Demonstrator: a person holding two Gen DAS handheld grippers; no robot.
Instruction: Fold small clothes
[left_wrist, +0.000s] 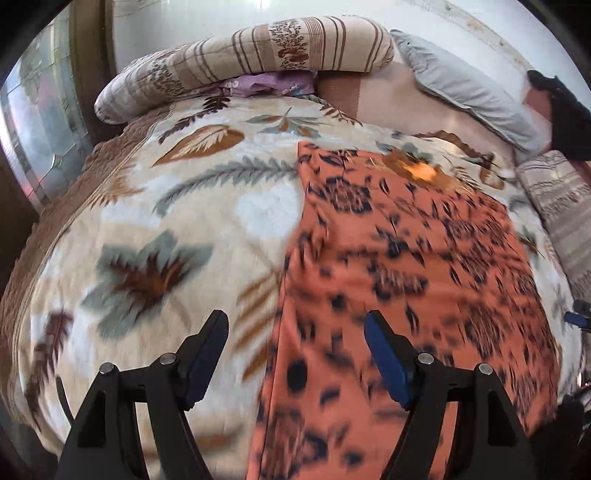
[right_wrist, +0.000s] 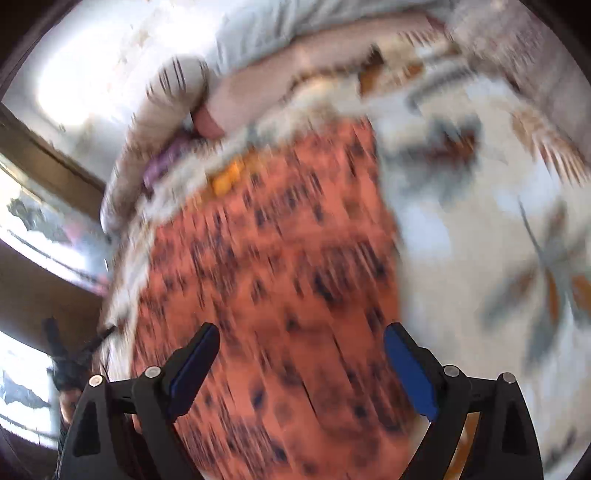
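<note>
The orange printed garment (left_wrist: 406, 258) lies flat on the bed's leaf-patterned blanket (left_wrist: 166, 221), its long axis running away from both cameras toward the striped pillows (left_wrist: 295, 48). The left hand-held gripper (left_wrist: 295, 325) hovers over the garment's left edge, jaws wide and empty. The right hand-held gripper (right_wrist: 301, 336) hangs above the cloth's near end, also spread wide and holding nothing. Judged by framing, both stand about equally near. Both views are motion-blurred.

Each black plastic claw, left (left_wrist: 295, 332) and right (right_wrist: 301, 345), has angular triangular-cutout arms, silver round pivot pins and blue rubber finger pads (left_wrist: 386, 360).
</note>
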